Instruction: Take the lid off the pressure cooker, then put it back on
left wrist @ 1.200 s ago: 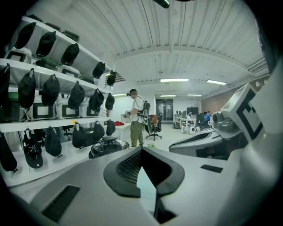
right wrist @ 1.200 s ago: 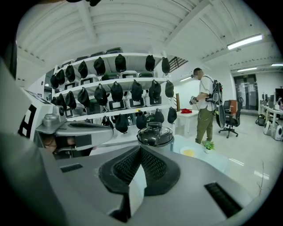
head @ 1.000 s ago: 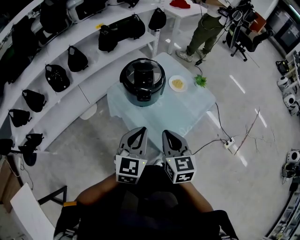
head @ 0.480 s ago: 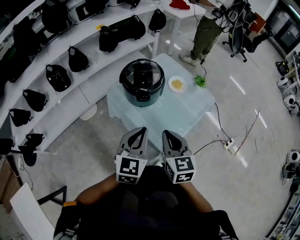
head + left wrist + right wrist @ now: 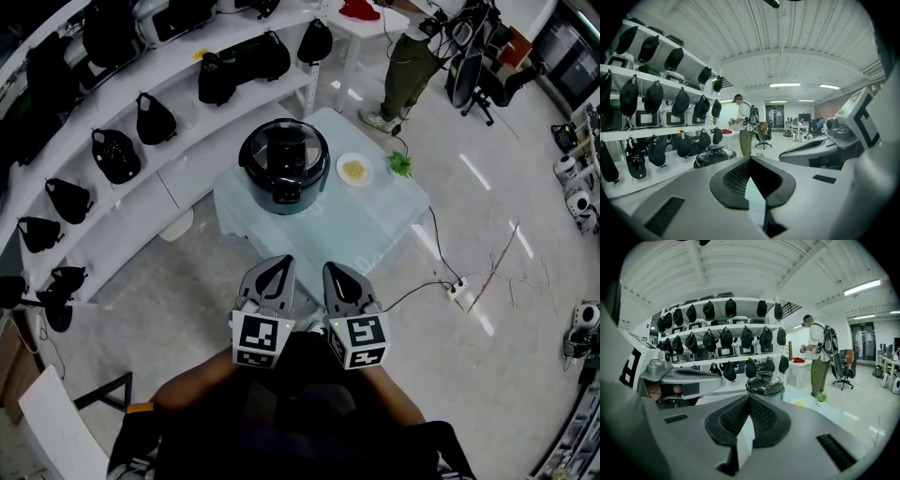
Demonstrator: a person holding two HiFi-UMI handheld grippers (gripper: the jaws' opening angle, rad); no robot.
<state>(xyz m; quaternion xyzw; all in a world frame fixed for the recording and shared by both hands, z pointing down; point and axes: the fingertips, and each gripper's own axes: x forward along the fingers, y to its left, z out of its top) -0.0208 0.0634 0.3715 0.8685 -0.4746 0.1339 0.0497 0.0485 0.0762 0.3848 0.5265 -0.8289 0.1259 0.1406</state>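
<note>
On the pale table (image 5: 370,230) the pressure cooker (image 5: 284,183) stands with its lid (image 5: 284,150) on. Well short of that table, the left gripper (image 5: 277,264) and right gripper (image 5: 337,272) hover side by side, each with jaws pressed together, holding nothing.

Table (image 5: 367,231): cooker (image 5: 284,161), plate (image 5: 355,169), perhaps plant (image 5: 401,163)

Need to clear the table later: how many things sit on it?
3: the pressure cooker on the left, the plate just right of it, the small plant at the table's right edge. Nothing seems hidden.
</note>
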